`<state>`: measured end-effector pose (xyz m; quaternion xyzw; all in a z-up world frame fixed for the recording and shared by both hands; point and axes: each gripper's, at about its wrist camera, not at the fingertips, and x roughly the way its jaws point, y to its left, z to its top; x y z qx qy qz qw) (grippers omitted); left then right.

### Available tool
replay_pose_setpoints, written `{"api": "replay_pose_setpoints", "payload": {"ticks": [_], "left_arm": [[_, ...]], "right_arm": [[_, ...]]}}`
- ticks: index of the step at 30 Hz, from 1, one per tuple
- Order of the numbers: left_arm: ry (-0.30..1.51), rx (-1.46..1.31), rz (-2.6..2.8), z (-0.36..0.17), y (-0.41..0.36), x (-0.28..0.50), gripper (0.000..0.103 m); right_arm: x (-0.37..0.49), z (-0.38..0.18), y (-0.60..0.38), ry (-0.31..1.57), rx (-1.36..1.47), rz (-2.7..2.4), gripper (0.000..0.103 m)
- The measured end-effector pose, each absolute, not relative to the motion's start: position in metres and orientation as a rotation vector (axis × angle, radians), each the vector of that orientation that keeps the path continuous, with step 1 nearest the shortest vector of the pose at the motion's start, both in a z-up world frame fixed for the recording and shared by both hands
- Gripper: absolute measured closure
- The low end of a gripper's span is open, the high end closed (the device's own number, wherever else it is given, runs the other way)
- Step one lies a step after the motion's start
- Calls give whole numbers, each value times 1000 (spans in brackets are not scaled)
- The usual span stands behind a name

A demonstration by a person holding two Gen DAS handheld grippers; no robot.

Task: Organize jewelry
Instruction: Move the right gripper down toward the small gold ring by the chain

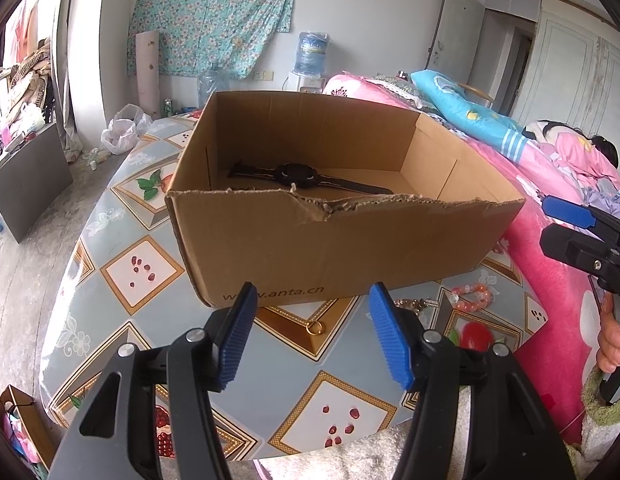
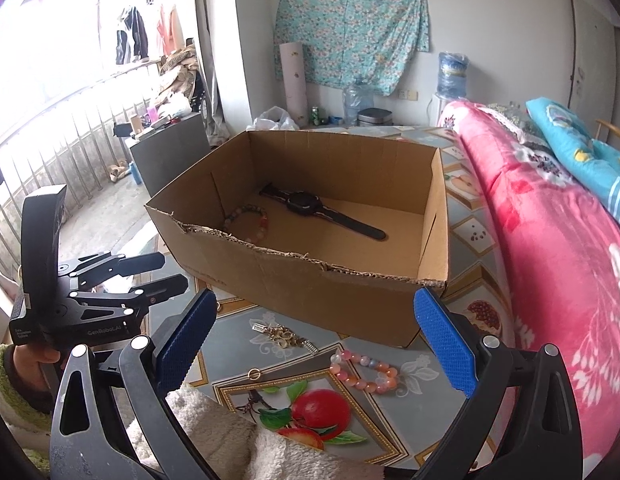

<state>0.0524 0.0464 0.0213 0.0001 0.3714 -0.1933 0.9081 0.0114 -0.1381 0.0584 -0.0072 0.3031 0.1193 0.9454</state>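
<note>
An open cardboard box [image 1: 330, 248] [image 2: 310, 284] stands on the patterned table. Inside lie a black watch [image 1: 298, 176] [image 2: 310, 204] and a beaded bracelet [image 2: 248, 222]. In front of the box on the table lie a gold ring [image 1: 315, 328] [image 2: 254, 373], a gold chain piece [image 2: 284, 336] [image 1: 410, 304] and a pink bead bracelet [image 2: 366, 372] [image 1: 472, 298]. My left gripper [image 1: 314, 336] is open and empty, just above the ring. My right gripper [image 2: 314, 348] is open and empty over the chain and pink bracelet; it also shows at the right edge of the left wrist view [image 1: 578, 232].
The table [image 1: 122, 280] has a rounded edge with floor to its left. A bed with a pink blanket [image 2: 550, 260] borders the table's right side. A dark cabinet [image 2: 170, 156], water bottles and bags stand by the far wall. A white fleece sleeve [image 2: 238, 432] lies at the near edge.
</note>
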Motion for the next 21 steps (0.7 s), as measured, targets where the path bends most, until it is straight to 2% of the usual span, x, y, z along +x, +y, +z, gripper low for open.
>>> {"api": "replay_pose_setpoints", "payload": {"ticks": [21], "left_arm": [[757,-8,-404,18,48,52,46]], "right_arm": [[7,50,-145,600,170,411,8]]}}
